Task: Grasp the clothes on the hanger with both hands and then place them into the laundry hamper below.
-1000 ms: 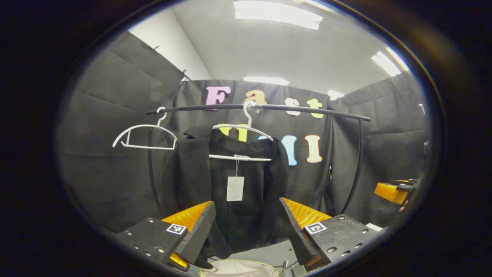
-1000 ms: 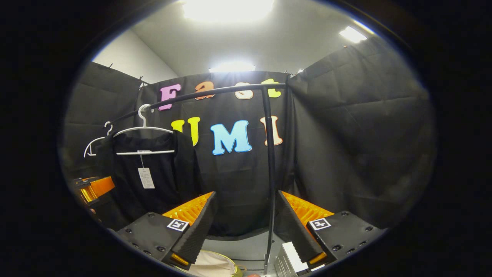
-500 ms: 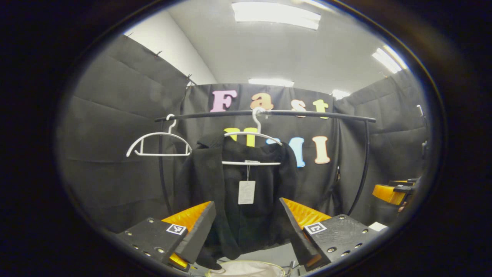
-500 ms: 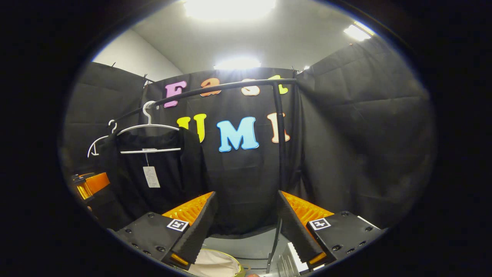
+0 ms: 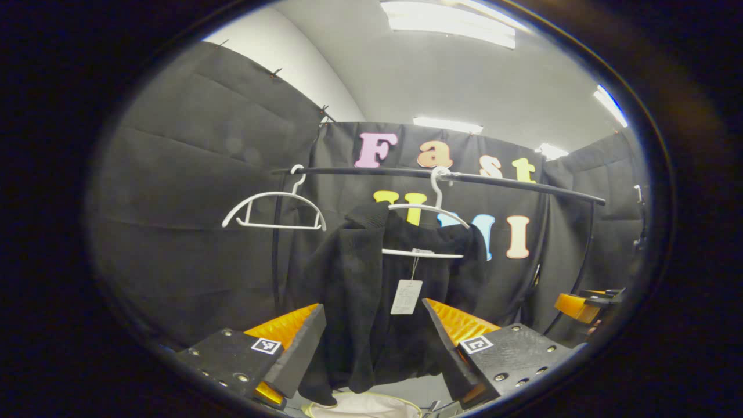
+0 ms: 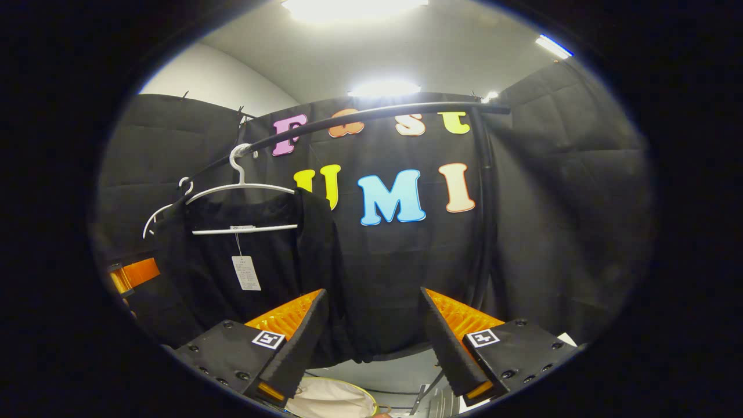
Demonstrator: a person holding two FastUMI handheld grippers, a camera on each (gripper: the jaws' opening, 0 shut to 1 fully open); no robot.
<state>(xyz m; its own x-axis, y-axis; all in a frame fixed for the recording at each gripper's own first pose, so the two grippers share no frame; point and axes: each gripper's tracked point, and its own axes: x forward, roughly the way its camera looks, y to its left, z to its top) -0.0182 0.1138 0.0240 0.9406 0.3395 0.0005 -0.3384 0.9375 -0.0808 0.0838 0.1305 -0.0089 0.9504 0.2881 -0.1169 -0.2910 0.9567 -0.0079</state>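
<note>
The left hand-held gripper (image 5: pixel 371 342) has its fingers spread apart with nothing between them, and so has the right hand-held gripper (image 6: pixel 371 342). Ahead hang two white hangers on one black rail (image 5: pixel 499 179): one bare hanger (image 5: pixel 273 209) and one hanger (image 5: pixel 426 229) carrying the single black garment (image 5: pixel 360 302), with one paper tag (image 5: pixel 406 296). Below it, one pale laundry hamper (image 6: pixel 331 400) shows its rim. Since a second ago, the garment has slid rightward in both views.
</note>
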